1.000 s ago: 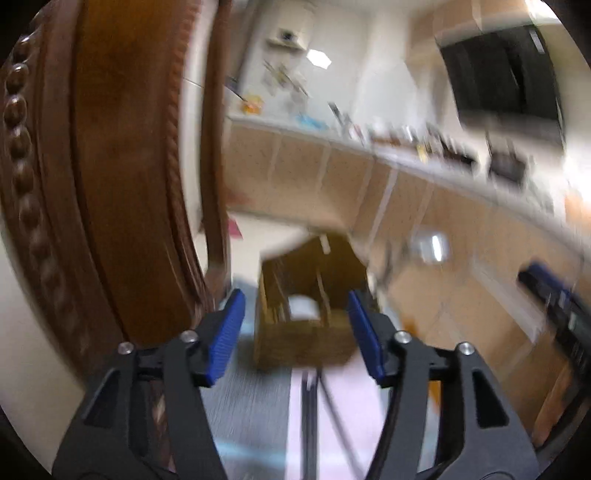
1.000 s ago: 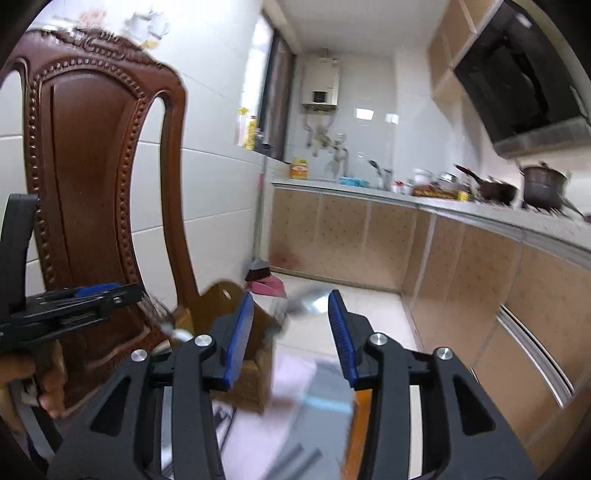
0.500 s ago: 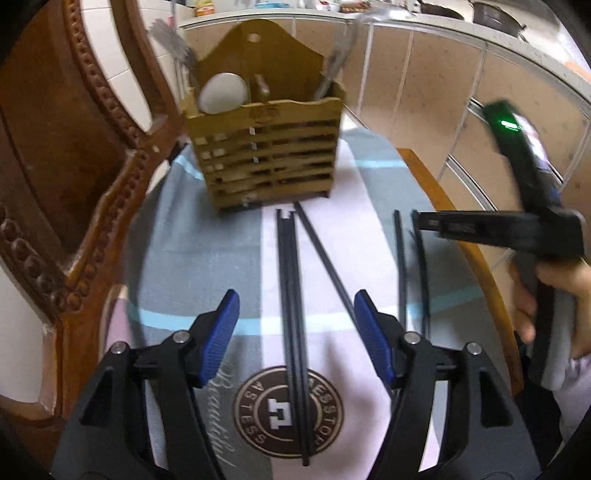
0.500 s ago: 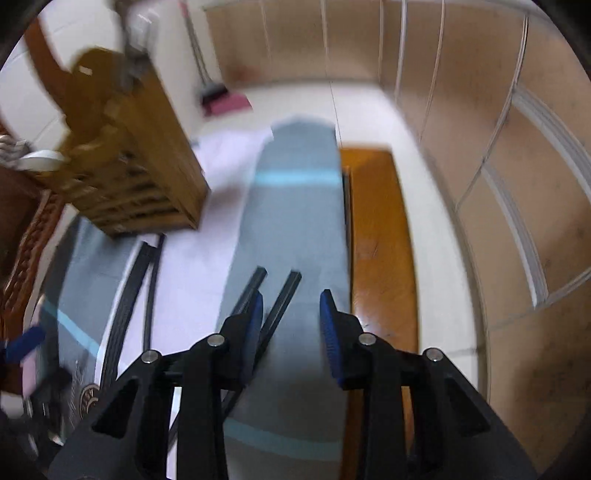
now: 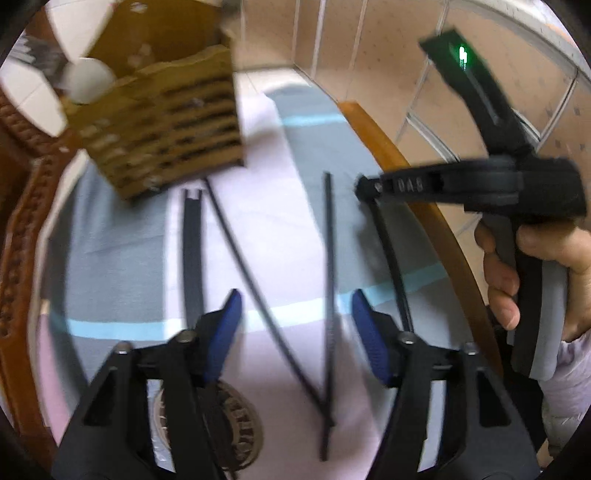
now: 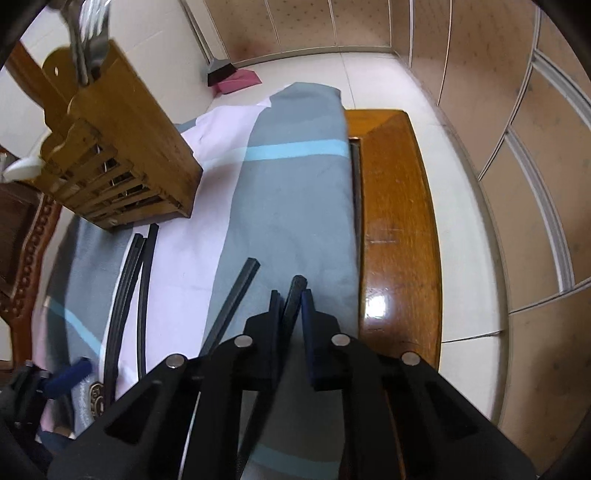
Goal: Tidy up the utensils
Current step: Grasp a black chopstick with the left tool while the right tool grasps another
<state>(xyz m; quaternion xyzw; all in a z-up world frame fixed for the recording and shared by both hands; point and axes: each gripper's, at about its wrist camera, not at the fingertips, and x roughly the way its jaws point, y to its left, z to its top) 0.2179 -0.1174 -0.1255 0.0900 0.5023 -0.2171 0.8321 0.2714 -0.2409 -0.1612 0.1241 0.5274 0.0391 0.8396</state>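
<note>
A wooden slatted utensil holder stands at the far left of the cloth, also in the right wrist view, with forks and a white spoon in it. Several black chopsticks lie on the cloth. My left gripper is open above two crossed chopsticks. My right gripper is shut on one black chopstick near the cloth's right edge; it also shows in the left wrist view. Another chopstick lies just left of it.
The striped grey, pink and blue cloth covers a wooden table with its bare edge at the right. A carved wooden chair back rises at the left. Kitchen cabinets and tiled floor lie beyond.
My right gripper has closed on a chopstick near the cloth's right edge. My left gripper has shifted right, from over the left pair to over the crossed chopsticks, still open.
</note>
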